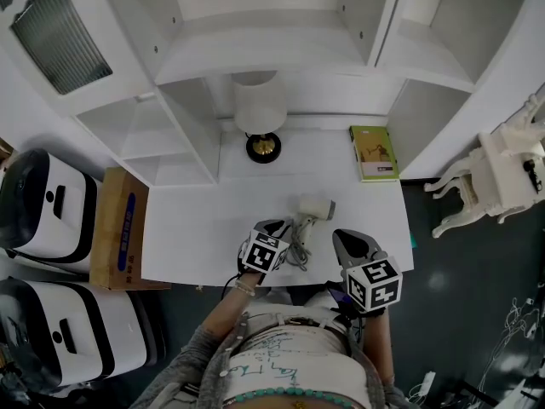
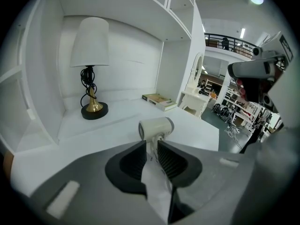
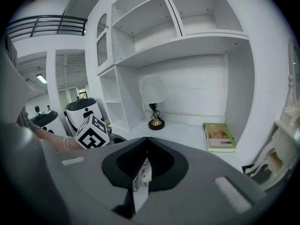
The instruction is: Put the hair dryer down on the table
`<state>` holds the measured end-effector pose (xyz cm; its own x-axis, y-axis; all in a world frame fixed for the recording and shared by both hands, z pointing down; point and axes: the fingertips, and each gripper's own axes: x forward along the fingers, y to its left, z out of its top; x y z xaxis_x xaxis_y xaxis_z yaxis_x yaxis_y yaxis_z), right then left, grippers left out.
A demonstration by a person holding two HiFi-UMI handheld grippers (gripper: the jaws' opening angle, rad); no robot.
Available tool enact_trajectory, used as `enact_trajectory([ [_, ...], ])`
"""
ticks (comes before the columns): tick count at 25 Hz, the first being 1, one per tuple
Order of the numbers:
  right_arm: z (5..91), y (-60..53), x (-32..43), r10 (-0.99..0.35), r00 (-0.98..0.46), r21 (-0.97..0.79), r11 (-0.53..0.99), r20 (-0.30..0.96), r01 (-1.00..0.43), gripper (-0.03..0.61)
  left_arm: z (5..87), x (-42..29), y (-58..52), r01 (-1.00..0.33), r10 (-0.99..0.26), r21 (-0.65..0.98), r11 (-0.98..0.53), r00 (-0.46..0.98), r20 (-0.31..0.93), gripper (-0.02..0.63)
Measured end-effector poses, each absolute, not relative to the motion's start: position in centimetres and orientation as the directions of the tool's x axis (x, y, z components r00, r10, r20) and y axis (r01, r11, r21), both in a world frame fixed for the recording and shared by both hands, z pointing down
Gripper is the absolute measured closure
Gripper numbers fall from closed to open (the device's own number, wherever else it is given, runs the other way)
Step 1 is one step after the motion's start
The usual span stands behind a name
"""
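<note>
Gripping dryer (image 2: 157,125) by its handle in left claw (image 2: 151,148), prob. to keep it upright over worktop (image 2: 115,120); right claw (image 3: 146,144) closed, empty.

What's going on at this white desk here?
A person stands at a white table with tongs in each hand. The left tongs are clamped on the handle of a cream hair dryer, low over the table; whether it rests there yet is unclear. The right tongs are shut and empty. A lamp and a green book sit farther back.
</note>
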<state>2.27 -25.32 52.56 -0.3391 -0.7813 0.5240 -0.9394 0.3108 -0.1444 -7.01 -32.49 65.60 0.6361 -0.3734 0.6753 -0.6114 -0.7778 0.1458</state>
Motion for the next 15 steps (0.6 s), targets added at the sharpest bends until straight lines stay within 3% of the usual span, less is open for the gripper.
enact_trajectory([
  [15, 52.8, -24.6, 1.7, -0.805, -0.315, -0.178, 0.261, 0.503, -0.949, 0.551, 62.9, -8.2, -31.9, -0.629, -0.414, 0.198, -0.751, 0.684, 0.601, 0.605],
])
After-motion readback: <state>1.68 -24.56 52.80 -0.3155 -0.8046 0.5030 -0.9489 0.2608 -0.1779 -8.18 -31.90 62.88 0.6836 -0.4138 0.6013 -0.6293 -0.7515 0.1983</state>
